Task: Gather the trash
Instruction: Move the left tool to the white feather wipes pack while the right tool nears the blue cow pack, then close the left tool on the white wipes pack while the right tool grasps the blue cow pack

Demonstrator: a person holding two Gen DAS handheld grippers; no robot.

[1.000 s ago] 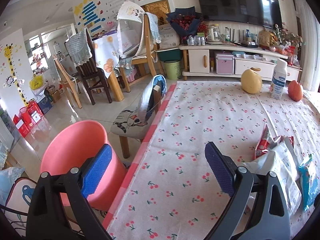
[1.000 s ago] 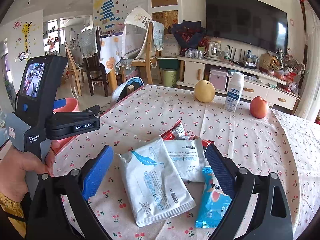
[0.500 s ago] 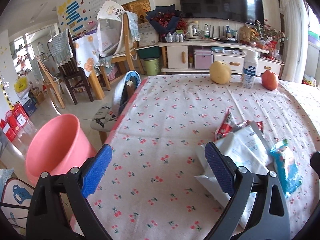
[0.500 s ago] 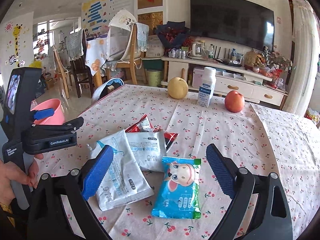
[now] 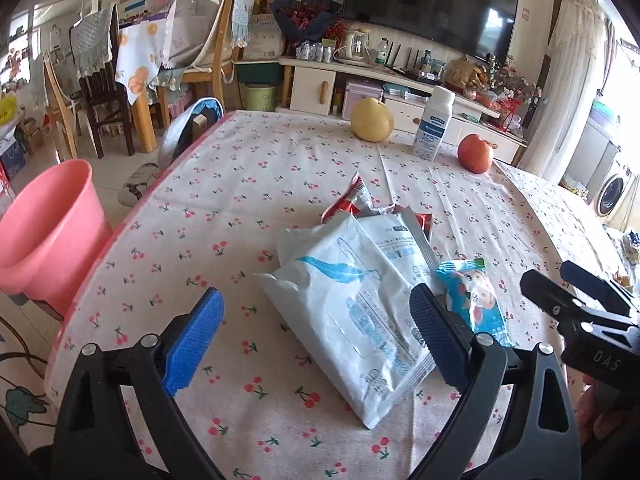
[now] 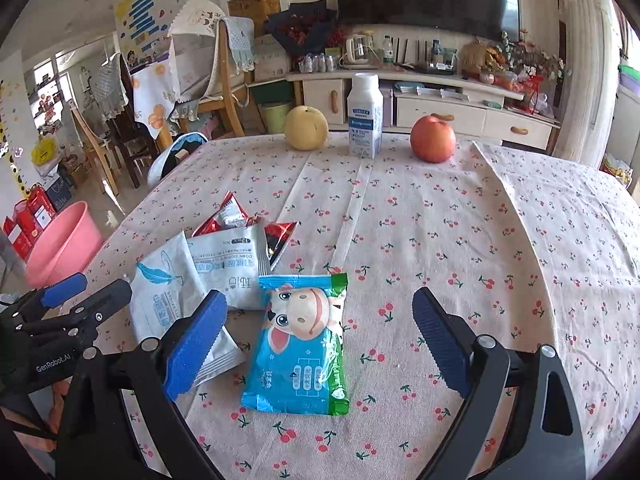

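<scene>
Several wrappers lie on the cherry-print tablecloth: a large white pack with a blue feather, a second white pack, a red foil wrapper and a blue cartoon pack. My left gripper is open and empty, just above the large white pack. My right gripper is open and empty, with the blue cartoon pack between its fingers. A pink bin stands on the floor left of the table.
A yellow pear, a white milk bottle and a red apple stand at the table's far edge. A chair is tucked in at the table's left side.
My left gripper has swung right from the pink bin to over the large white pack. My right gripper has shifted right, from the white packs to the blue cartoon pack.
</scene>
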